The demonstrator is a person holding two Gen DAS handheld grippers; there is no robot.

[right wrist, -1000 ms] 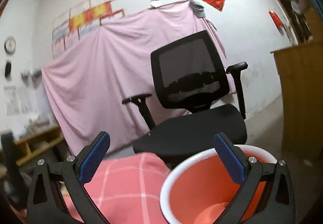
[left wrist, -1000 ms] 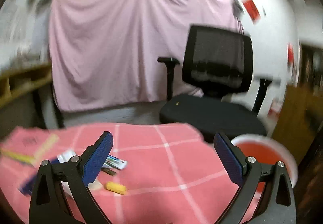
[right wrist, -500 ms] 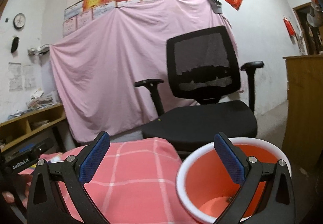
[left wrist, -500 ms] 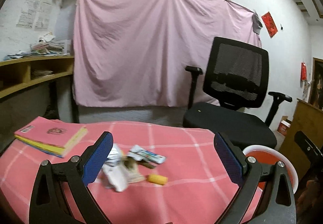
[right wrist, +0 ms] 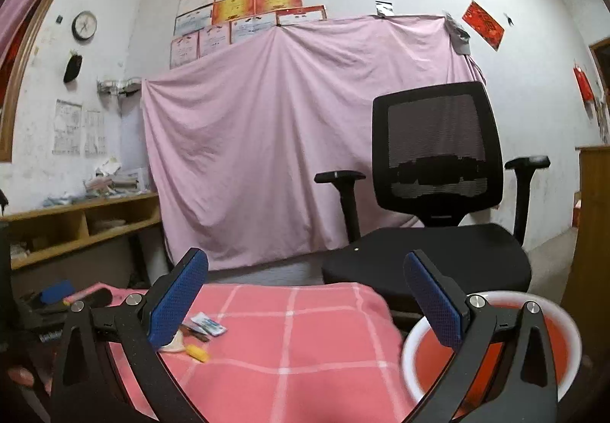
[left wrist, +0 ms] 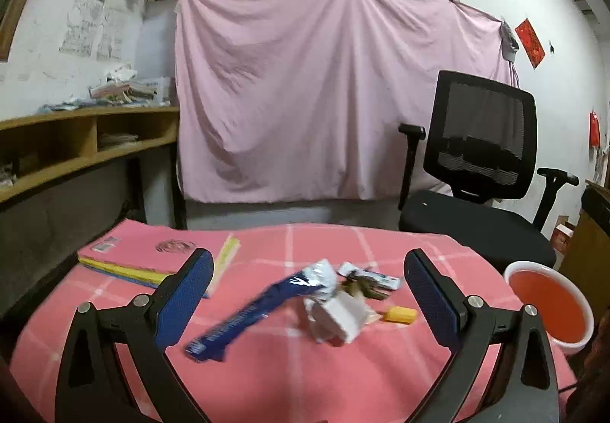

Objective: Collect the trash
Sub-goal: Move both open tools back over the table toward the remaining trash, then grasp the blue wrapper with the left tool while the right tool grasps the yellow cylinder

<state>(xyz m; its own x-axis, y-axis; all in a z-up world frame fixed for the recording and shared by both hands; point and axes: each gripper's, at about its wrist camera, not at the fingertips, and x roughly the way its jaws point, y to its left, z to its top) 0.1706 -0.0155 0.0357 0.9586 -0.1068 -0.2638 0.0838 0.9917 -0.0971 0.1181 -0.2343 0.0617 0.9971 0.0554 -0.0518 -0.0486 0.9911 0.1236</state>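
Fingers on the left gripper (left wrist: 305, 293) are spread wide and grip nothing, and the right gripper (right wrist: 305, 293) is spread wide and empty too. A second ago the left camera was blurry and mostly showed the chair; now it has swung over and lower, so the trash sits right between its two blue pads (left wrist: 183, 301). That means the left side looks ready to pick a piece, though none is picked yet. The trash is a small heap in the middle of the pink checked tablecloth (left wrist: 381, 377): a long blue wrapper (left wrist: 244, 316) nearest, a crumpled white paper (left wrist: 339, 316) touching its far end, a small white-and-blue packet (left wrist: 371, 276) behind, and a little yellow piece (left wrist: 400, 314) just beside the paper. The right camera has slid left a bit, and the orange bin with a white rim (right wrist: 492, 354) now sits low under its right finger, off the table's edge. White print runs along the blue wrapper, but it is too blurred to read. A pink book (left wrist: 152, 251) lies at the left; its label is too small to read.
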